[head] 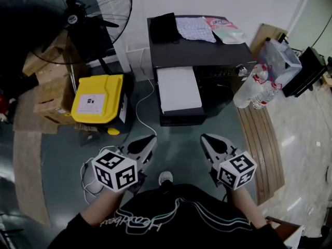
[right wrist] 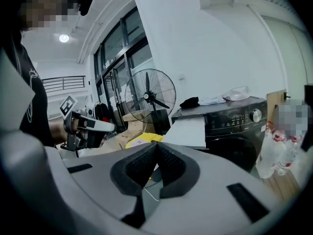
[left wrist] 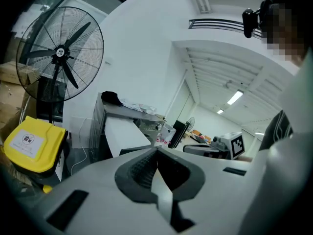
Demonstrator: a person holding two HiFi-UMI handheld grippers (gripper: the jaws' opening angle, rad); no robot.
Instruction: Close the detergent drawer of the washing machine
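left gripper (head: 141, 148): my fingers together, empty | right gripper (head: 214, 145): same | detergent drawer (head: 179, 90): pulled out of washing machine (head: 207, 53), long axis pointing at me, dead ahead between both grippers (neither clearly nearer)

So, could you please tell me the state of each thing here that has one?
Drawer: pulled out of the washing machine.
Fan: blades look still.
Yellow box: lid shut.
Left claw: shut, empty.
Right claw: shut, empty.
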